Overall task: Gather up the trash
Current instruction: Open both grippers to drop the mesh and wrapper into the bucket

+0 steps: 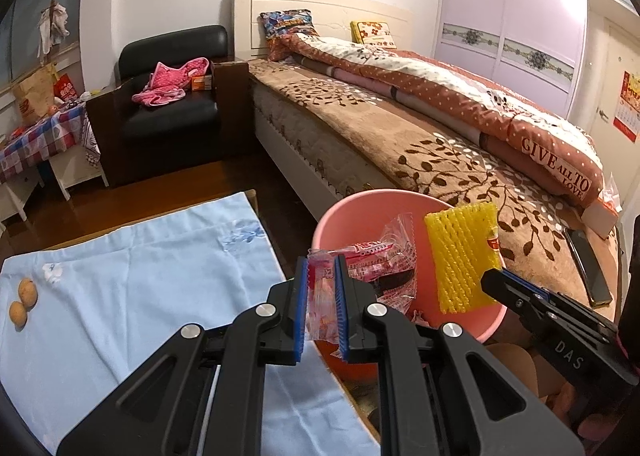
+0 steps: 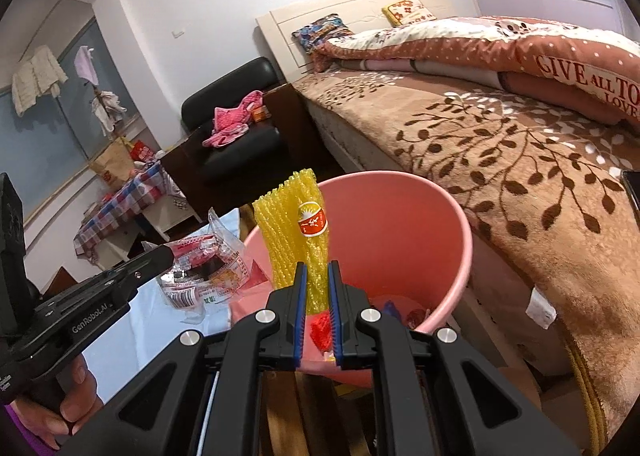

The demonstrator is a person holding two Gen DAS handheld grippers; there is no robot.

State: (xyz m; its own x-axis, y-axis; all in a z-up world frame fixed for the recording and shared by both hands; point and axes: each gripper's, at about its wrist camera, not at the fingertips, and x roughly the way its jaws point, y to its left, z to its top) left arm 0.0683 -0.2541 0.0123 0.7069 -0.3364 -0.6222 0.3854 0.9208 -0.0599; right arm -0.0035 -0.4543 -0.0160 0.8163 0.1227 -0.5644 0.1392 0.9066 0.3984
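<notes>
A pink bin (image 1: pixel 404 208) (image 2: pixel 420 224) stands on the floor between the table and the bed. My left gripper (image 1: pixel 322 268) is shut on a clear red-printed plastic wrapper (image 1: pixel 376 260) (image 2: pixel 204 268) that hangs over the bin's near rim. My right gripper (image 2: pixel 317 270) (image 1: pixel 490 276) is shut on a yellow foam fruit net (image 2: pixel 294 232) (image 1: pixel 460 256) with a red and white sticker, held upright over the bin's mouth. A few scraps lie at the bin's bottom (image 2: pixel 404 308). A hand (image 2: pixel 64 404) grips the left tool's handle.
A light blue cloth (image 1: pixel 120 288) covers the table, with two small brown nuts (image 1: pixel 24 296) at its left edge. The bed (image 1: pixel 440 152) with a brown leaf blanket runs along the right, a black phone (image 1: pixel 588 264) on it. A black armchair (image 1: pixel 172 104) stands behind.
</notes>
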